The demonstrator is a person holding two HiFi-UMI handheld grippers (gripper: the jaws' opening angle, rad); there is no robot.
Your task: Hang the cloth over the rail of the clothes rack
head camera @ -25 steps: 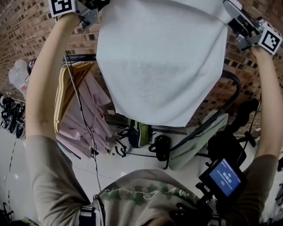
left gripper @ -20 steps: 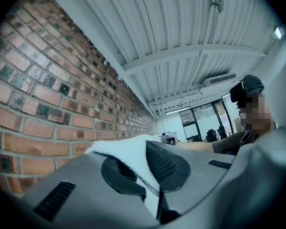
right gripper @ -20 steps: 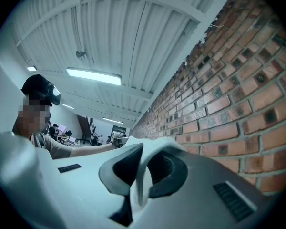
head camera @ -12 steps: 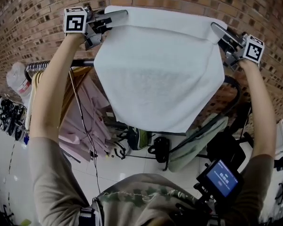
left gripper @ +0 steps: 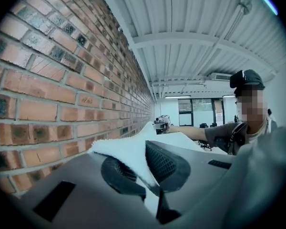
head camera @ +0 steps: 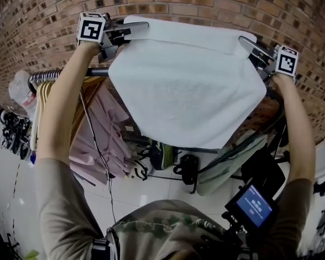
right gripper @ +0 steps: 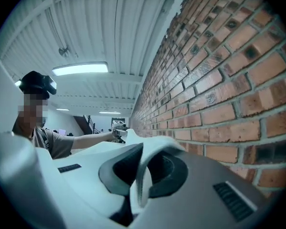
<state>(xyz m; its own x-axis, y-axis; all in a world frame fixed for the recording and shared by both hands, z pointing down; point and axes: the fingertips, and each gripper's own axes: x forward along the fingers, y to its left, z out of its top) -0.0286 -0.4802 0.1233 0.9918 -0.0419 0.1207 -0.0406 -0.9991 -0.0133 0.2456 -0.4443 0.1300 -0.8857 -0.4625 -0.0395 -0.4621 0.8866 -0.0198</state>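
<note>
Since a second ago: both grippers have come down together, and the cloth with them. Its top edge was near the upper border of the head view and now sits lower against the brick wall (head camera: 206, 4).

Count: one cloth, two grippers, one rail.

Left gripper (head camera: 142, 25), at 11 o'clock in the head view: its two fingers (left gripper: 167, 163) are pressed together on the cloth's left top corner, with white terry bunched in the pinch.

Right gripper (head camera: 245, 40), at 1 o'clock: its two fingers (right gripper: 121, 168) are likewise clamped on the right top corner, and a fold of fabric stands up between them.

Cloth (head camera: 184, 85): white, stretched flat between the two corners, lower edge free and drooping toward 6 o'clock. It hangs in front of the rack and hides the middle of the rail (head camera: 95, 71). One dark stretch of rail shows at the cloth's 9 o'clock. Whether fabric touches the rail cannot be told.

On the rail at 9 o'clock of the cloth: a bunch of hangers (head camera: 43, 85), too crowded to count, with pink garments (head camera: 103, 129) hanging below at 8 o'clock.

One small lit blue screen (head camera: 253, 206) at 5 o'clock, near the person's chest.
</note>
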